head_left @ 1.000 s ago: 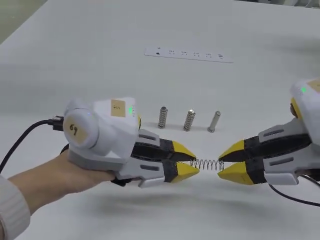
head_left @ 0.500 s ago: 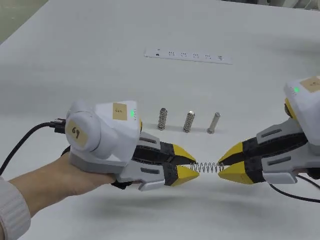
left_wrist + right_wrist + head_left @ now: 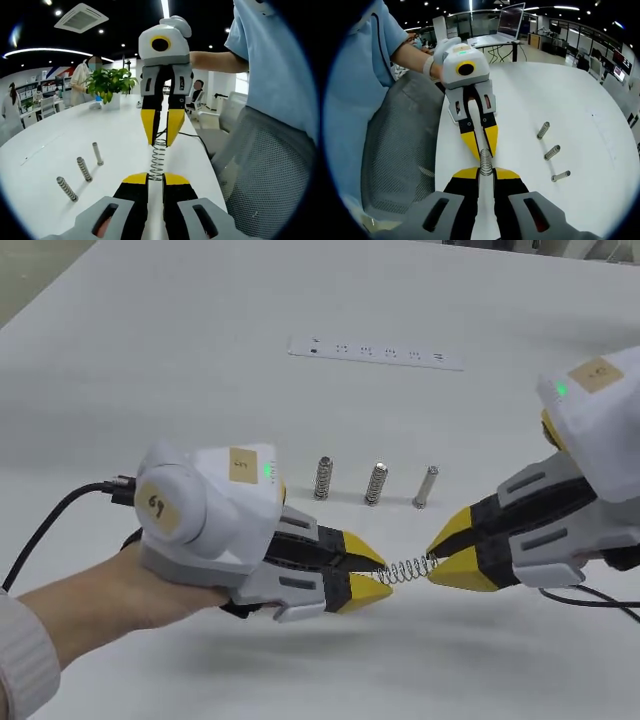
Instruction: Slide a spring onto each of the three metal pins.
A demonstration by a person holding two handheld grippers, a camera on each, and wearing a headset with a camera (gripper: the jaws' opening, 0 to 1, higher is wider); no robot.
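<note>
White table [image 3: 200, 360] ran across the head view, with a white power strip [image 3: 375, 351] lying flat near its far side. Three pins stood upright in a short row mid-table. The left pin [image 3: 323, 477] and the middle pin [image 3: 376, 483] each carried a coil. The right pin [image 3: 427, 486] was bare metal.

On the near side of that row, clear of the tabletop, a loose spring [image 3: 405, 568] hung stretched between the two tools, tilted up toward the right. The left gripper [image 3: 385, 575], held in a hand [image 3: 110, 600] and trailing a black cable [image 3: 50, 525], was clenched on the spring's left end. The right gripper [image 3: 435, 560] was pinched onto the other end, and its body was raised higher than the left one. The yellow tips faced each other, with the coil's length between them.
</note>
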